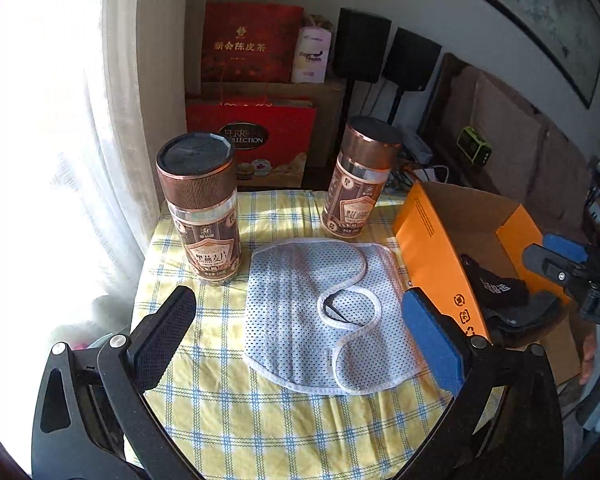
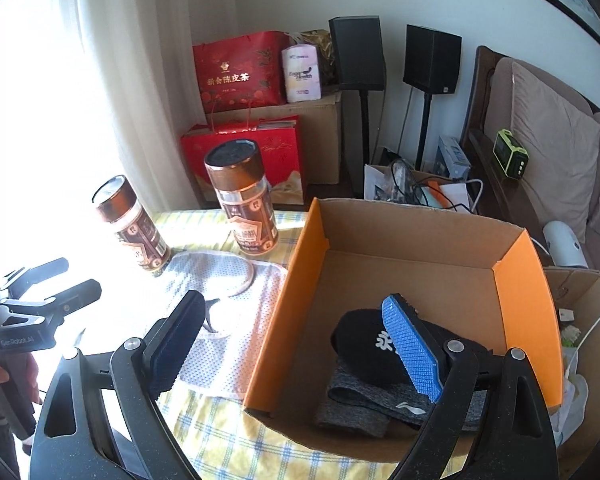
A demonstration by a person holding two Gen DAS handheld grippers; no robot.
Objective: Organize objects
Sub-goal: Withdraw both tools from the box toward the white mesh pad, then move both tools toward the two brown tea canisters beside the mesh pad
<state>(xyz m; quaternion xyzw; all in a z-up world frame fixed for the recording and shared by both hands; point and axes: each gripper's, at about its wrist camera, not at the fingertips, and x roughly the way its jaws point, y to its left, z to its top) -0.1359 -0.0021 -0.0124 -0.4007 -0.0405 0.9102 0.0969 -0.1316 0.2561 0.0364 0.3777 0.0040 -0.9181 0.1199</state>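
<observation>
A pale blue mesh cloth with white trim (image 1: 320,312) lies flat on the yellow checked tablecloth (image 1: 236,420). My left gripper (image 1: 300,332) is open and empty, its fingers on either side of the cloth and above it. Two copper-lidded jars stand behind the cloth, one at the left (image 1: 202,208) and one at the right (image 1: 360,180). An orange cardboard box (image 2: 296,280) stands to the right of the cloth and holds a black cloth (image 2: 364,344) on a grey one (image 2: 360,404). My right gripper (image 2: 300,344) is open and empty over the box's left wall.
A white curtain (image 1: 60,160) hangs at the table's left edge. Red gift bags (image 2: 240,72) and cardboard cartons are stacked behind the table. Two black speakers (image 2: 358,52) on stands, a sofa (image 2: 552,152) and loose cables lie to the right.
</observation>
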